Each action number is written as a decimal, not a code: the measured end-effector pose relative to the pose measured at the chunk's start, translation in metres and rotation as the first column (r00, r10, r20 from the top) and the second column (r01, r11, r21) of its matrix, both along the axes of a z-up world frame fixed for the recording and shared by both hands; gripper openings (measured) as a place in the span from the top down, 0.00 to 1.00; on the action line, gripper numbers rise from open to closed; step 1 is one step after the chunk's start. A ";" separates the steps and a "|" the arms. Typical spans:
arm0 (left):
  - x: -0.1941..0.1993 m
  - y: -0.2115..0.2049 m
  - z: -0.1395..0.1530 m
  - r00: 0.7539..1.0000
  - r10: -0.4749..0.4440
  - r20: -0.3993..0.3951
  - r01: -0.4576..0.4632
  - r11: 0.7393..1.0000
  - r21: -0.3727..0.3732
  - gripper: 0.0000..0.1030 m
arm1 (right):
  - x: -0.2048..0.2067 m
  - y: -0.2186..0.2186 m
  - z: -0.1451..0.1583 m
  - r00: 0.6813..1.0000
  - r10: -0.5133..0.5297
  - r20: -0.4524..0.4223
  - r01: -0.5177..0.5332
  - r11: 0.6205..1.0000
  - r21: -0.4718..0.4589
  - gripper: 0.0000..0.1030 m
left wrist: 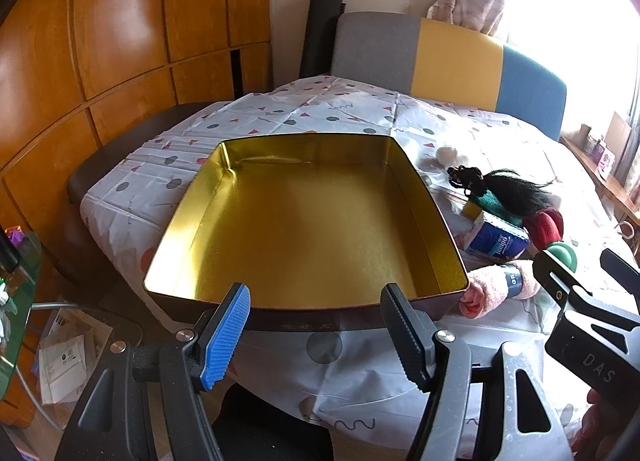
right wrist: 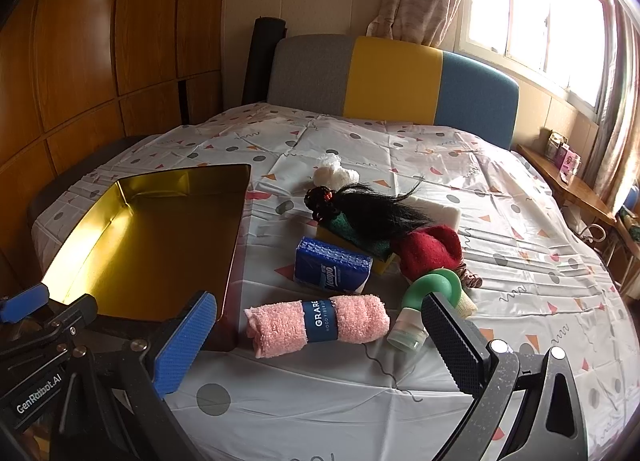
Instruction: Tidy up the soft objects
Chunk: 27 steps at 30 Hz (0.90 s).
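Note:
An empty gold-lined tin [left wrist: 304,136] sits on the patterned tablecloth, and my left gripper [left wrist: 316,335] hangs open just in front of its near wall, holding nothing. To the tin's right lies a rolled pink towel [right wrist: 348,323] with a dark band. My right gripper [right wrist: 318,341] is open, with the towel showing between its fingers and neither pad touching it. Behind the towel are a blue tissue pack [right wrist: 332,271], a black hairpiece [right wrist: 376,209] on a yellow-green sponge [right wrist: 352,241], a red woolly item [right wrist: 430,251] and a green ring on a small bottle [right wrist: 436,285].
A white fluffy ball [right wrist: 332,175] and a white block [right wrist: 436,209] lie farther back. A grey, yellow and blue chair back [right wrist: 392,77] stands behind the table. A wooden wardrobe [left wrist: 100,41] fills the left, and a window shelf [right wrist: 568,181] runs along the right.

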State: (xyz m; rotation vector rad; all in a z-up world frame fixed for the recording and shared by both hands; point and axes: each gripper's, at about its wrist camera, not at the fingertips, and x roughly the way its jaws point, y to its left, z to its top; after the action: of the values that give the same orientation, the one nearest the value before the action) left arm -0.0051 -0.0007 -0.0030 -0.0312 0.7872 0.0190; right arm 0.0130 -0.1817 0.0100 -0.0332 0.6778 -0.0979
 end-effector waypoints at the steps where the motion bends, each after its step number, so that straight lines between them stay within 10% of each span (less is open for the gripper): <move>1: 0.001 -0.001 0.000 1.000 -0.014 -0.002 0.014 1.000 -0.006 0.33 | 0.000 -0.001 -0.001 1.000 0.001 -0.003 -0.001 1.000 0.000 0.00; 7: 0.006 -0.013 0.005 0.987 -0.158 -0.010 0.157 0.986 -0.046 0.27 | 0.004 -0.019 -0.004 1.000 0.011 -0.025 -0.010 1.000 0.021 0.00; 15: 0.023 -0.063 0.008 0.908 -0.414 -0.068 0.416 0.909 0.016 0.27 | 0.010 -0.102 -0.001 0.995 -0.044 -0.093 0.054 0.993 0.103 0.00; 27: 0.050 -0.158 -0.021 0.671 -0.698 -0.251 0.739 0.656 0.152 0.27 | 0.006 -0.230 -0.029 0.960 -0.223 -0.170 0.262 0.929 0.263 0.00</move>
State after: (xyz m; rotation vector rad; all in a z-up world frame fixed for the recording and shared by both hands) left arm 0.0448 -0.1589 -0.0241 0.5366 0.9214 -0.6626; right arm 0.0193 -0.4119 -0.0193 0.3242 0.8273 -0.2382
